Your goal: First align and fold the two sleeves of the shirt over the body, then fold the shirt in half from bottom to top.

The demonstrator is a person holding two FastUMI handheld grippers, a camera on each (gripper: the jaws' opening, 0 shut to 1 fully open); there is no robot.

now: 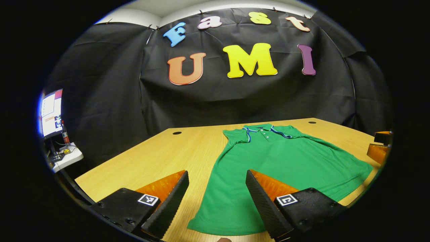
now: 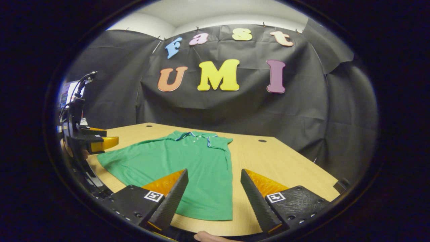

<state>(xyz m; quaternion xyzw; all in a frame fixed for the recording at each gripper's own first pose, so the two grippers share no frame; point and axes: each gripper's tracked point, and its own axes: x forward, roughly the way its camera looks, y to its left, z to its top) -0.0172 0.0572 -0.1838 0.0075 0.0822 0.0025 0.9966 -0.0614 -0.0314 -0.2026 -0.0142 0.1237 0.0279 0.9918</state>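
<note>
Shirt (image 1: 268, 174) lies flat on the wooden table (image 1: 161, 154), hem nearest, collar (image 1: 265, 128) toward 12 o'clock. Left gripper (image 1: 216, 201) and right gripper (image 2: 213, 198) hover at 6 o'clock, jaws spread, holding nothing. Sleeves appear folded in already; the bottom-to-top fold seems left to do.

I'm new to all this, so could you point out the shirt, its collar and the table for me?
shirt (image 1: 268, 168): left gripper view, middle of its body.
collar (image 2: 195, 135): right gripper view, by the buttons.
table (image 1: 161, 151): left gripper view, bare wood beside the shirt.
</note>
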